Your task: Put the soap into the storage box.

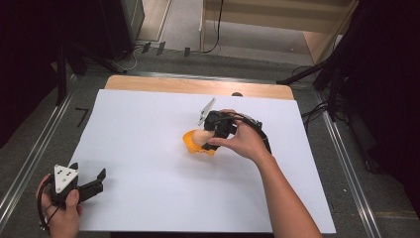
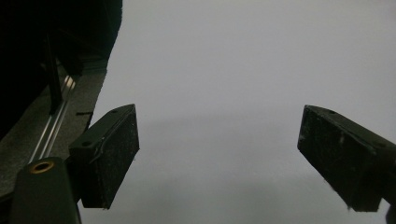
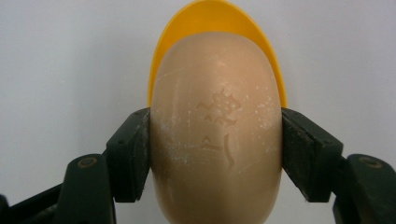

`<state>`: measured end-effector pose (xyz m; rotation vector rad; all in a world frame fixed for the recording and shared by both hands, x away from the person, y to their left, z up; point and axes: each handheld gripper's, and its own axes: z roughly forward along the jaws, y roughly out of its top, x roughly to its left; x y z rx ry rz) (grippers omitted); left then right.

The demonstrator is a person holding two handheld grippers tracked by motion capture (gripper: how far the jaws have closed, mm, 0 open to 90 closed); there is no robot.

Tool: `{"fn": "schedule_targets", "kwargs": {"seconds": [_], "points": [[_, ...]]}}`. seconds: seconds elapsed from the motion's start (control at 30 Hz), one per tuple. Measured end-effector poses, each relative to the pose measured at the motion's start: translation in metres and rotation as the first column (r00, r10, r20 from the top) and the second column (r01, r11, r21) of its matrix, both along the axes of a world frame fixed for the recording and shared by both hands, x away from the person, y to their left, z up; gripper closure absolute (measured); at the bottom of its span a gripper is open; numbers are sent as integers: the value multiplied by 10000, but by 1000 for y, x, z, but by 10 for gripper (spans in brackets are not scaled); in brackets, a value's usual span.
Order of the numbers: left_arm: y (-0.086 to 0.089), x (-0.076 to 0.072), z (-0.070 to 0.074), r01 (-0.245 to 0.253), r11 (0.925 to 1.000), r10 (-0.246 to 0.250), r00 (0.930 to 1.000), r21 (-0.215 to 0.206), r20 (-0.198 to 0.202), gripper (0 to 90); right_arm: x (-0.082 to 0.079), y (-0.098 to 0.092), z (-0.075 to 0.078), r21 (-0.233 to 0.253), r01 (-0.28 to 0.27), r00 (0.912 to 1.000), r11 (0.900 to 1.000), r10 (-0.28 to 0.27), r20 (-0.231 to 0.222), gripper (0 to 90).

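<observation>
Right gripper view: the right gripper pinches a tan soap squarely between its pads, a yellow dish just beyond them, seemingly its seat. Left gripper rests apart, jaws spread over white paper.

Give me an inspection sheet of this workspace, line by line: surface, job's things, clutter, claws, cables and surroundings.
Surface: white sheet over a wooden table; the wood shows along the far edge.
Job's things: beige oval soap bar with an embossed mark, over a yellow dish near the sheet's middle.
Clutter: nothing seen on the sheet.
Claws: right claw shut on the soap bar, a jaw on each side; left claw open, holding nothing, at the sheet's near left corner.
Cables: black cable on the floor beyond the table.
Surroundings: metal rails flank the table; dark stands at both sides.
</observation>
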<state>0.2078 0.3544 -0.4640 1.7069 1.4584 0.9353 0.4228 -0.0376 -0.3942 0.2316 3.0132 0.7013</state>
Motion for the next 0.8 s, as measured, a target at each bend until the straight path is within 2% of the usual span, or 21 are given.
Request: {"fn": "schedule_targets", "kwargs": {"seconds": [0.17, 0.33, 0.37, 0.4, 0.47, 0.53, 0.77, 0.8], "points": [[0, 0, 0, 5, 10000, -5, 10000, -1, 0, 133, 3, 1, -2, 14, 30, 9995, 10000, -30, -316, 326], [0, 0, 0, 2, 10000, -2, 10000, 14, -15, 133, 3, 0, -2, -35, 170, 9991, 9998, -171, -380, 318], [0, 0, 0, -3, 10000, 3, 10000, 10, -12, 133, 4, -2, 1, 345, 196, 9987, 9992, -180, -469, 304], [0, 0, 0, -4, 10000, 4, 10000, 14, -1, 133, 4, -2, 3, 399, 236, 9985, 9989, -215, -511, 288], [0, 0, 0, -6, 10000, 6, 10000, 18, -14, 133, 4, -3, 4, 468, 250, 9987, 9986, -229, -459, 277], [0, 0, 0, 9, 10000, -9, 10000, 19, 9, 133, 4, -7, 7, 445, 386, 9991, 9983, -376, -220, 272], [0, 0, 0, -13, 10000, 13, 10000, 18, -8, 133, -1, -21, 8, 580, 984, 9951, 9935, -975, -189, 224], [0, 0, 0, -17, 10000, 17, 10000, 22, 6, 133, -2, -24, 8, 759, 991, 9951, 9922, -984, -132, 225]]}}
